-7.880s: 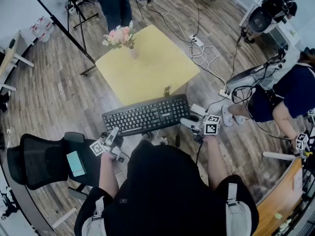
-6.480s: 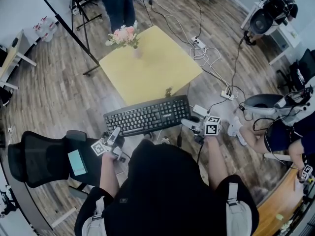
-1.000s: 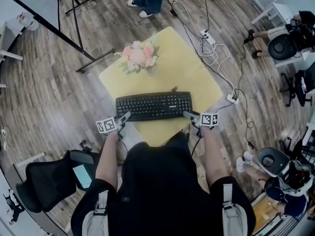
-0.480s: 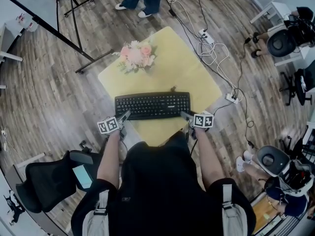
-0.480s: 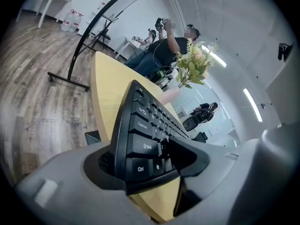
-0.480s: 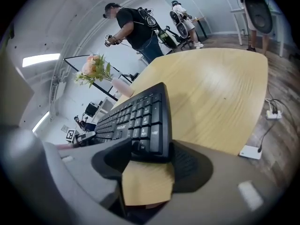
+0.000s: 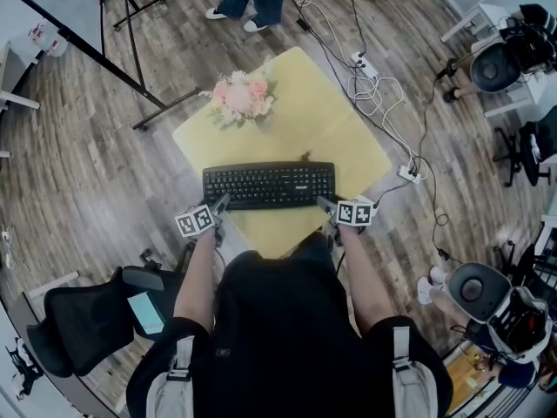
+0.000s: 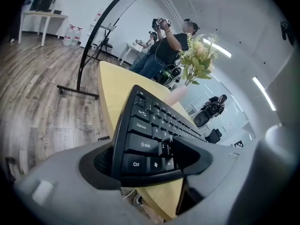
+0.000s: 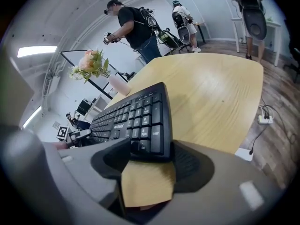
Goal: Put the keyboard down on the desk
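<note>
Keyboard [image 7: 270, 185]: black, full width. It lies lengthwise across the near part of the yellow desk [image 7: 313, 116], with its long edge toward you. From the head view it looks level and low over the wood. Whether its underside is fully seated cannot be confirmed: the right gripper view shows bare desktop below the near corner.

Handling, as a judgement: a rigid plastic slab, light for its length and not fragile, though the keys depress under pressure. Its smooth casing could slip in a shallow bite. The grip at both short ends is the right one, because a single-end hold would let the long body lever and twist.

Left gripper [image 7: 218, 207]: its jaws are pressed on the keyboard's left end, one over the Ctrl/Shift corner keys and one beneath the casing.

Right gripper [image 7: 326, 205]: its jaws pinch the right-hand corner, with the casing edge against the pads.

Pose: your left forearm [image 7: 197, 273] and right forearm [image 7: 359, 268] reach forward, roughly parallel. Both grippers sit at the desk's near edge and angle inward toward the keyboard ends, with their marker cubes facing up.

Surroundings: a vase of flowers [image 7: 241, 99] stands at the far side of the desk, well apart from the keyboard. Cables [image 7: 374, 85] trail on the floor to the right.

Next move calls for releasing both ends together once you feel contact.
</note>
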Demonstrator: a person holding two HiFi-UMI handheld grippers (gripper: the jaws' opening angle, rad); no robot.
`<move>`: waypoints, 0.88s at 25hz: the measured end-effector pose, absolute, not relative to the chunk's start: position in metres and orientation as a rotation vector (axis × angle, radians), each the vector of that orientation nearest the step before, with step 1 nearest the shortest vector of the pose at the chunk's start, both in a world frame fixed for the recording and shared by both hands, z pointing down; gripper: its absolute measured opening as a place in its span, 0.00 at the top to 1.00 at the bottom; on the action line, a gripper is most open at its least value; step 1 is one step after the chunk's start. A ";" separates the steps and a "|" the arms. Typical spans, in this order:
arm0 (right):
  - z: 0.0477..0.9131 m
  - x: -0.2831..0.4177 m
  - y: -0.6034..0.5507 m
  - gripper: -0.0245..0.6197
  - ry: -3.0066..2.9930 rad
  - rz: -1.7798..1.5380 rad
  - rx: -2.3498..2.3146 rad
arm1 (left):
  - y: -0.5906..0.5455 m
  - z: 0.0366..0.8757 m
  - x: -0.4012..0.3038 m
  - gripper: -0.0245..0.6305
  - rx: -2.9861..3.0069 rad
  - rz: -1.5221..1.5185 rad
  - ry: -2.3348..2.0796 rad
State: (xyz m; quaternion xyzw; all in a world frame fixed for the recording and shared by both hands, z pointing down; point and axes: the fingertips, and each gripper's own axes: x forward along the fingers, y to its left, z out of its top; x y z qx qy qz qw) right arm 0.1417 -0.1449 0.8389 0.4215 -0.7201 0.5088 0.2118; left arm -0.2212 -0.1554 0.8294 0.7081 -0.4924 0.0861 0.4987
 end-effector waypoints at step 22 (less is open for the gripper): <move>0.846 0.147 -0.132 0.53 -1.882 1.110 1.149 | -0.149 0.844 -0.234 0.37 1.721 0.445 -1.316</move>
